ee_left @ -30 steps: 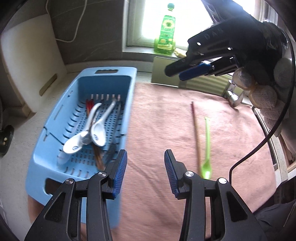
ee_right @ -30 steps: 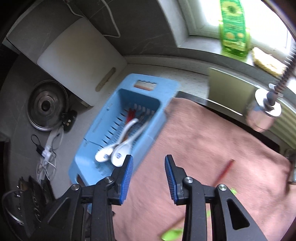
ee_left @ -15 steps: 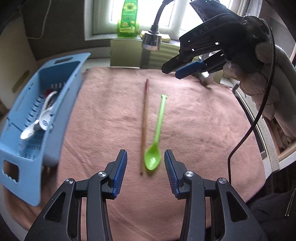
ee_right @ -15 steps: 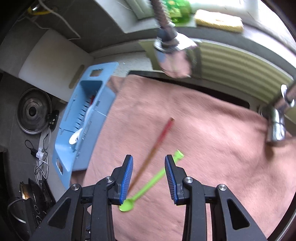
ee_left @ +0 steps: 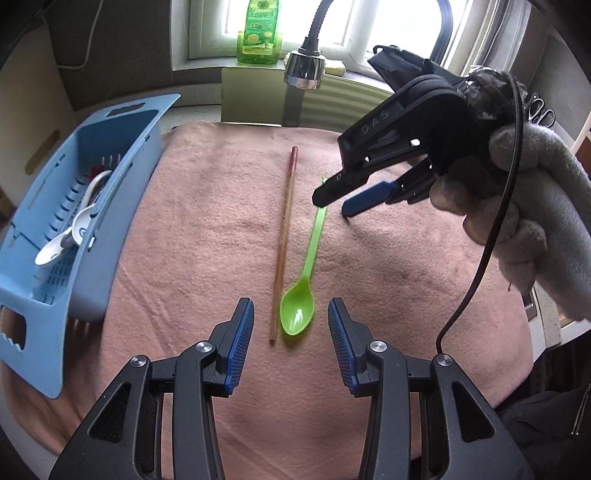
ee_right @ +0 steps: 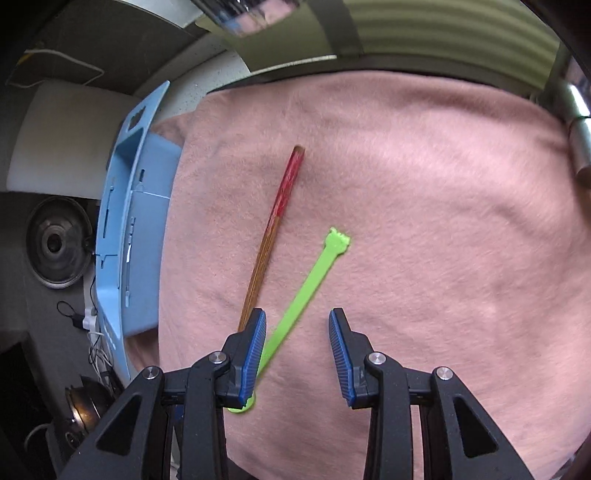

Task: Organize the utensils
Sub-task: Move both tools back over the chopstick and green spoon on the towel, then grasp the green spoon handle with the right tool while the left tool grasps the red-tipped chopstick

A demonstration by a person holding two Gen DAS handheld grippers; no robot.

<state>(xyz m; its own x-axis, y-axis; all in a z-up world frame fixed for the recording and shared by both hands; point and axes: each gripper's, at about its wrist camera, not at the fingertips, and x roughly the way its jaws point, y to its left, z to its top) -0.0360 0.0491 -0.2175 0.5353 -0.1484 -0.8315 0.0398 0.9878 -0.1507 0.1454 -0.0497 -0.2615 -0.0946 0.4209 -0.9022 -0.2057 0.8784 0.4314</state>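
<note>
A green plastic spoon [ee_left: 297,310] [ee_right: 314,273] and a wooden chopstick with a red end [ee_left: 284,236] [ee_right: 275,229] lie side by side on the pink towel [ee_left: 207,229] [ee_right: 406,184]. My left gripper [ee_left: 290,308] hovers open just above the spoon's bowl, which shows between its fingers. My right gripper [ee_left: 334,205] [ee_right: 297,321] is open and low over the spoon's handle, which runs between its fingers close to the left pad [ee_right: 255,350] without being pressed. The blue slotted basket [ee_left: 122,155] [ee_right: 122,206] at the left holds white spoons [ee_left: 74,229].
A chrome tap head [ee_left: 304,70] hangs over the towel's far edge, with a green bottle [ee_left: 258,33] on the windowsill behind. A white cutting board [ee_right: 62,136], a round pan lid [ee_right: 55,243] and cables lie left of the basket.
My left gripper swung right from the basket to above the spoon's bowl, then held still. My right gripper came down and rolled until it straddled the spoon's handle.
</note>
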